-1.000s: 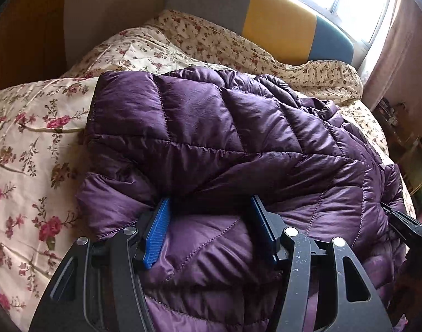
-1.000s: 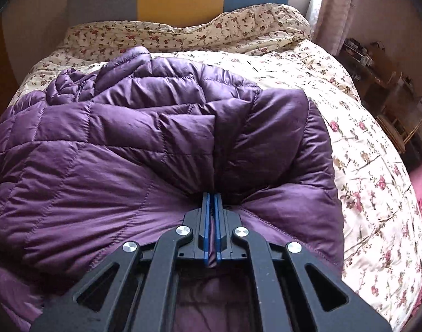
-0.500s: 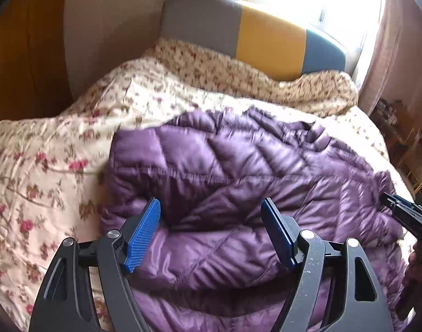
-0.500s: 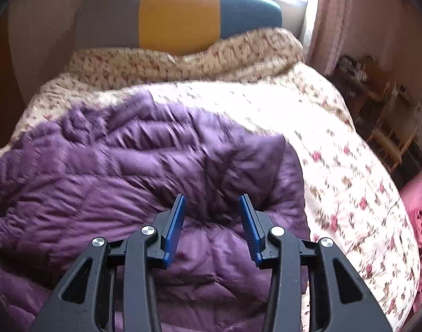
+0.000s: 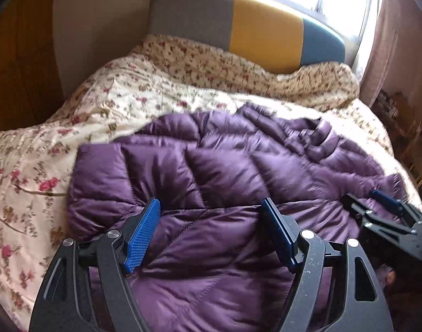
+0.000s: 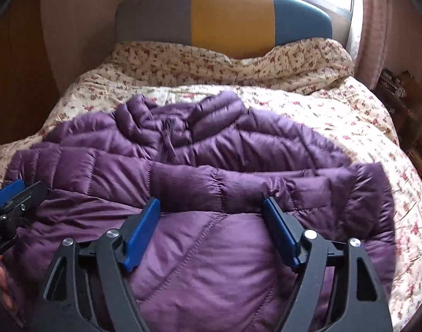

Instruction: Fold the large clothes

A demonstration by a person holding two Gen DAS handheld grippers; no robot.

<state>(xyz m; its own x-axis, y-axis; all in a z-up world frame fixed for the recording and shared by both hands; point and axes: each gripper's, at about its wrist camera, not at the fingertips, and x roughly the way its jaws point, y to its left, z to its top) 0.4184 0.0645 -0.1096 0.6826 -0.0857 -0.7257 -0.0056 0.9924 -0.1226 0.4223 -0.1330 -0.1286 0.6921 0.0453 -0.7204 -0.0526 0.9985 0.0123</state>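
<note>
Your left tool (image 5: 211,213) stands spread wide over the purple quilted jacket (image 5: 224,171), pinching nothing. Your right tool (image 6: 211,213) is opening, its blue pads clear of the fabric below them. The jacket lies folded just ahead of and under both tools on the floral bed (image 6: 349,116).

Purple quilted jacket (image 6: 205,166); cream duvet (image 6: 335,116) with red florals; grey, yellow, teal headboard (image 6: 224,13); blue-padded black fingers (image 6: 142,232).
</note>
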